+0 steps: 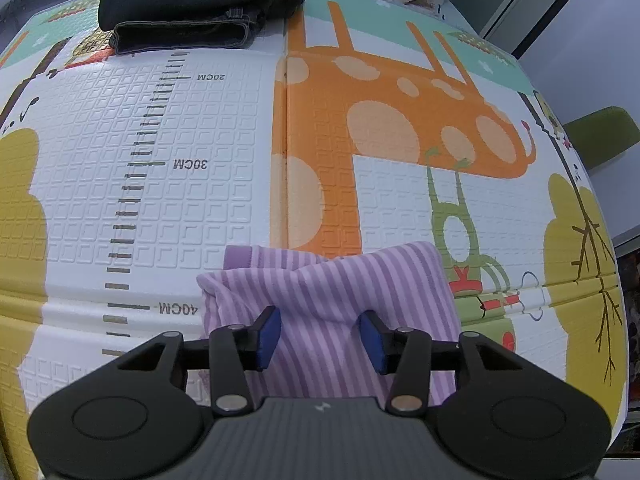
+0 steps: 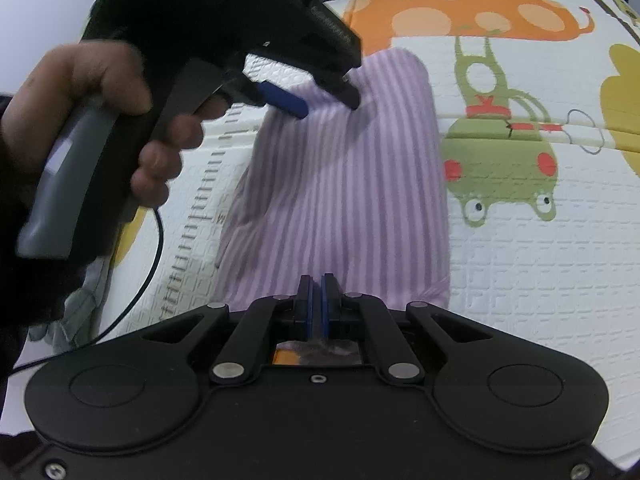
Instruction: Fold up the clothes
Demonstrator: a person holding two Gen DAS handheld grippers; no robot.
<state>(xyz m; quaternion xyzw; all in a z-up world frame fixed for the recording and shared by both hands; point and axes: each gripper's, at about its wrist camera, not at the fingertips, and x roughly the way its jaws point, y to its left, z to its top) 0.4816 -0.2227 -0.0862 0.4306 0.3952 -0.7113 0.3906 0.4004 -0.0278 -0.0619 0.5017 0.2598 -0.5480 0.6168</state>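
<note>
The right gripper [image 2: 318, 300] has its blue pads pressed nearly together at the near edge of the shirt [image 2: 340, 184]; whether cloth is pinched between them cannot be told. The left gripper [image 1: 319, 338], gripped by a hand [image 2: 92, 120], stands about half open over the shirt's far end, its pads [image 1: 269, 336] apart and clamping nothing. The shirt is soft, ribbed, lilac-and-white striped cloth, bunched into a rough oblong on the mat [image 1: 224, 140]. That mat is embossed foam printed with a ruler, giraffe and frog. Beyond lie folded dark jeans [image 1: 192, 4].
</note>
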